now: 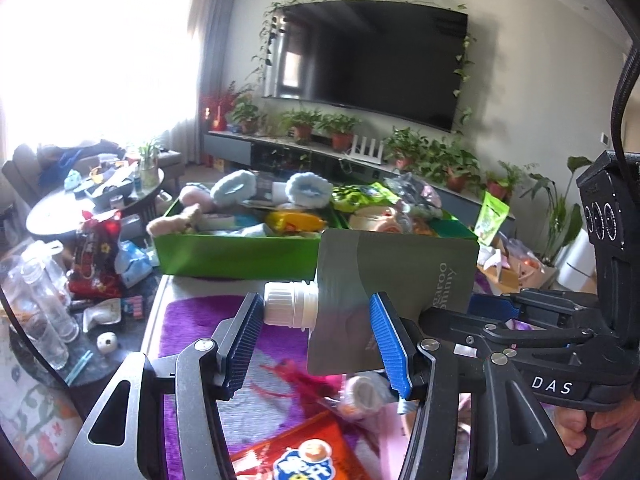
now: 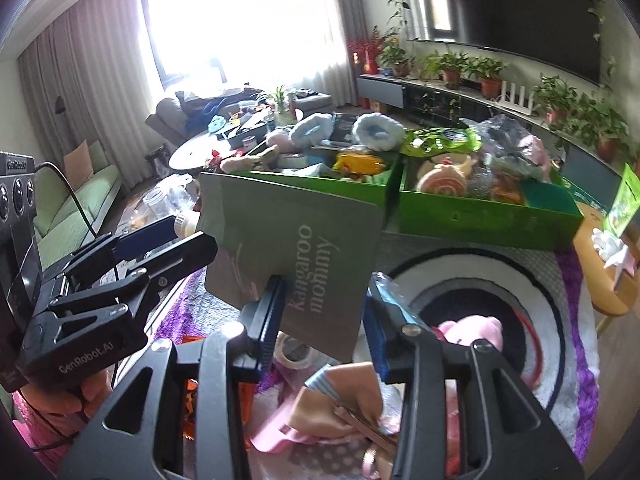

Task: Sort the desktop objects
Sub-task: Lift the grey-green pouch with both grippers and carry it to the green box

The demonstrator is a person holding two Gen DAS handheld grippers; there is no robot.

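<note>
A grey-green spout pouch (image 1: 400,276) printed "kangaroo mommy" hangs in the air in front of two green boxes (image 1: 236,258) full of soft toys and packets. My left gripper (image 1: 316,344) is shut on the pouch's spout end: one pad sits against the white cap (image 1: 286,304), the blue pad against the pouch body. In the right wrist view the pouch (image 2: 288,240) faces the camera. Its lower corner lies between the pads of my right gripper (image 2: 324,324), with a small gap at the right pad, so this gripper is open. The left gripper (image 2: 176,240) shows at the left, and the green boxes (image 2: 480,216) lie beyond.
Below lie a purple mat (image 1: 192,320), a red snack packet (image 1: 304,456), a tape roll (image 1: 362,394) and a pink plush (image 2: 472,330) on a round rug. Glass bottles (image 1: 44,300) stand at the left, a wooden stool (image 2: 600,280) at the right.
</note>
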